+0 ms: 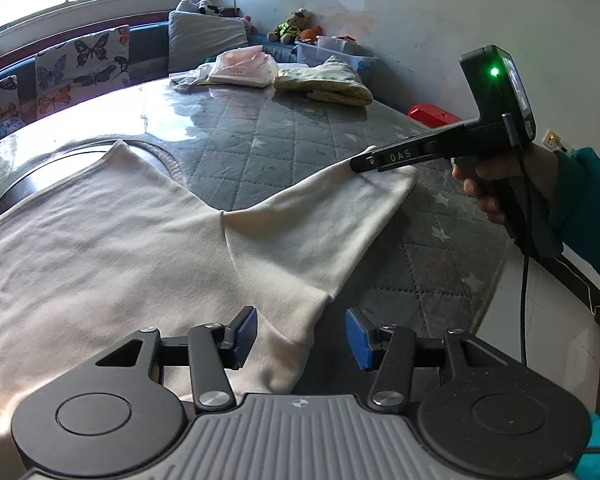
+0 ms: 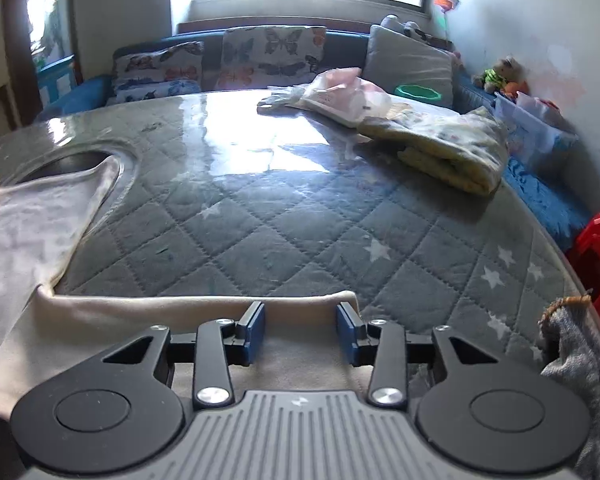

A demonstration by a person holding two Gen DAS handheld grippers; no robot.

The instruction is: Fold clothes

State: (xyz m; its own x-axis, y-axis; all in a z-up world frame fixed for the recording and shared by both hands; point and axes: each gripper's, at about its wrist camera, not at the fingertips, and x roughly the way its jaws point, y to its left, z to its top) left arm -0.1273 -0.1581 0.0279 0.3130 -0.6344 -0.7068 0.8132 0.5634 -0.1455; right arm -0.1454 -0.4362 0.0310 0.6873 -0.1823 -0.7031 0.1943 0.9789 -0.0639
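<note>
A cream white shirt (image 1: 132, 240) lies spread on the grey quilted table (image 1: 300, 140), with one sleeve (image 1: 340, 208) stretched to the right. My left gripper (image 1: 301, 336) is open, low over the shirt's near edge by the armpit, holding nothing. My right gripper (image 1: 360, 162) shows in the left wrist view at the sleeve's end. In the right wrist view my right gripper (image 2: 300, 330) is open, its blue pads (image 2: 256, 330) standing either side of the sleeve cuff (image 2: 204, 308). The shirt body (image 2: 32, 220) lies at the left.
Folded yellowish clothes (image 2: 448, 144) and a pink-white bag (image 2: 340, 98) lie at the table's far side. Butterfly cushions (image 2: 272, 56) and a grey pillow (image 2: 408, 60) line the sofa behind. A red stool (image 2: 596, 256) stands at the right. Grey fabric (image 2: 580, 356) hangs at the right edge.
</note>
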